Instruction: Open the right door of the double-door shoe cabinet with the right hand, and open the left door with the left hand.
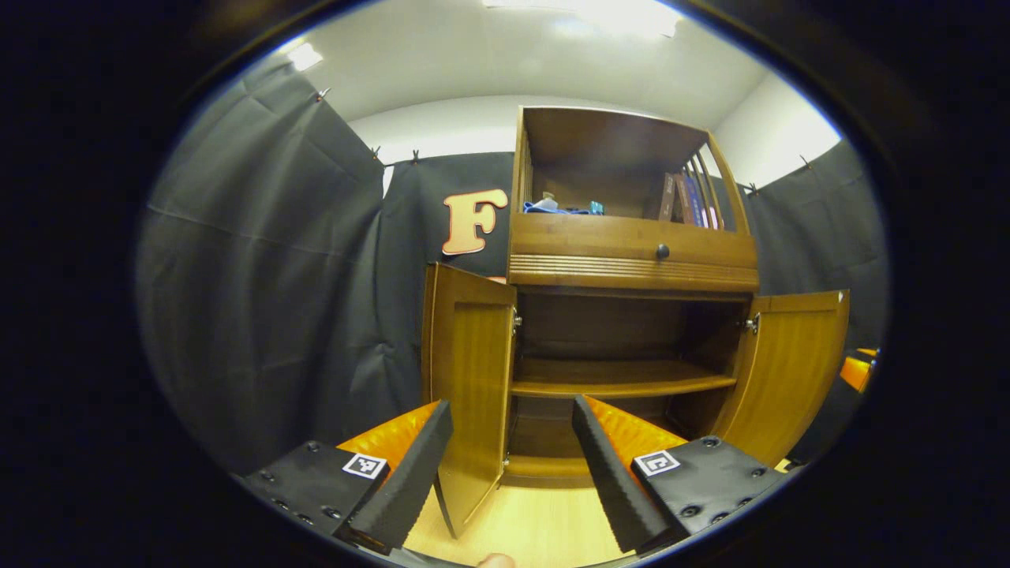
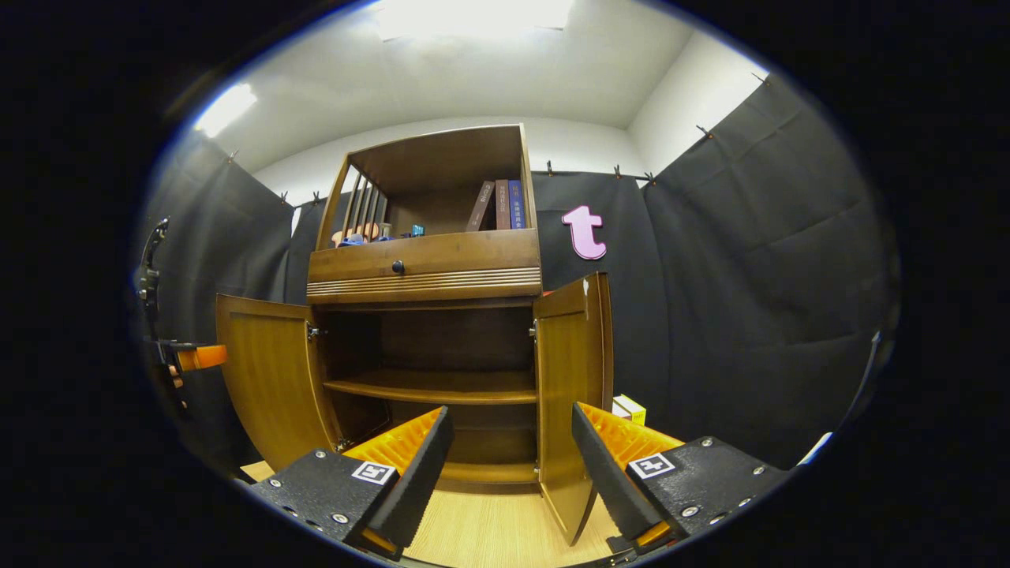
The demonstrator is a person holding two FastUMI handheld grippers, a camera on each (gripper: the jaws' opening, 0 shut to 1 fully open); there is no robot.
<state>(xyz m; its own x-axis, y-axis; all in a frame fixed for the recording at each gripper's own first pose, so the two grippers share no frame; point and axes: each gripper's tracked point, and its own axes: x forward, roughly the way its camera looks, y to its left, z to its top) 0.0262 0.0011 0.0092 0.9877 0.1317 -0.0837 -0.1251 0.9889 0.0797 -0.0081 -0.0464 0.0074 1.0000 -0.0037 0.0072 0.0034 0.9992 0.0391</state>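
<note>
The wooden shoe cabinet (image 1: pixel 631 260) stands ahead with both lower doors swung wide, showing an inner shelf (image 1: pixel 623 379). In the left gripper view the left door (image 1: pixel 469 379) hangs close in front of my left gripper (image 1: pixel 513 404), which is open; the door's free edge runs down between the fingers without being pressed. The right door (image 1: pixel 793 371) stands out at the far side. In the right gripper view the right door (image 2: pixel 572 379) is just ahead of my right gripper (image 2: pixel 511 410), also open and holding nothing. The left door (image 2: pixel 272 379) shows at the left.
Above the doors are a drawer with a dark knob (image 2: pixel 398 267) and an open shelf with books (image 2: pixel 501 203) and small items. A small yellow box (image 2: pixel 629 409) lies on the light wood floor (image 2: pixel 489 528) by the right door. Black cloth walls close in both sides.
</note>
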